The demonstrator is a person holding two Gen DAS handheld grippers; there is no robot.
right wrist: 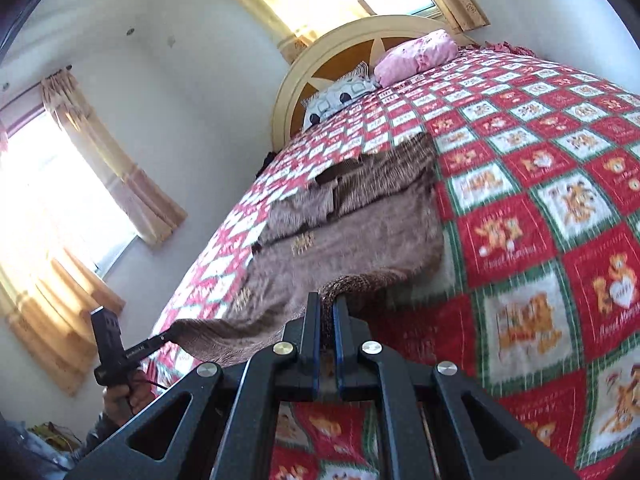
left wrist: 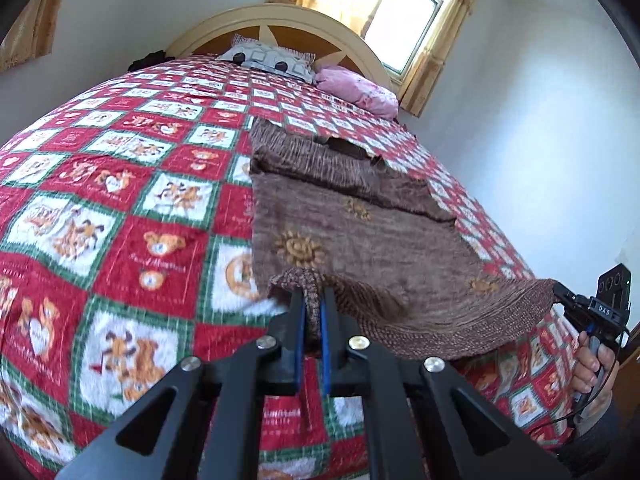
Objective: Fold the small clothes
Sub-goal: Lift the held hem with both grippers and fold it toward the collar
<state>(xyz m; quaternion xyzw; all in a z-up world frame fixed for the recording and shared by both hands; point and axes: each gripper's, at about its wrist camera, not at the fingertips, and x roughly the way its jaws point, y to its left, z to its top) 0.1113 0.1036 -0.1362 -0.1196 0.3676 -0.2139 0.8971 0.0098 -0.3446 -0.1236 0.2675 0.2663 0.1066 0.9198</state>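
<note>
A small brown knitted garment (left wrist: 360, 216) with orange sun motifs lies on the red and white checked bedspread (left wrist: 120, 184); its far part is folded over. My left gripper (left wrist: 313, 294) is shut on the near ribbed hem corner and holds it lifted. My right gripper (left wrist: 560, 294) shows at the right in the left wrist view, shut on the other hem corner. In the right wrist view the garment (right wrist: 352, 236) stretches away from my right gripper (right wrist: 328, 302), which is shut on its hem. My left gripper (right wrist: 170, 334) grips the far corner there.
A grey patterned pillow (left wrist: 268, 60) and a pink bundle (left wrist: 360, 88) lie by the curved headboard (left wrist: 288, 24). White walls and curtained windows (right wrist: 60, 208) surround the bed. The bedspread (right wrist: 540, 200) extends wide on the garment's other side.
</note>
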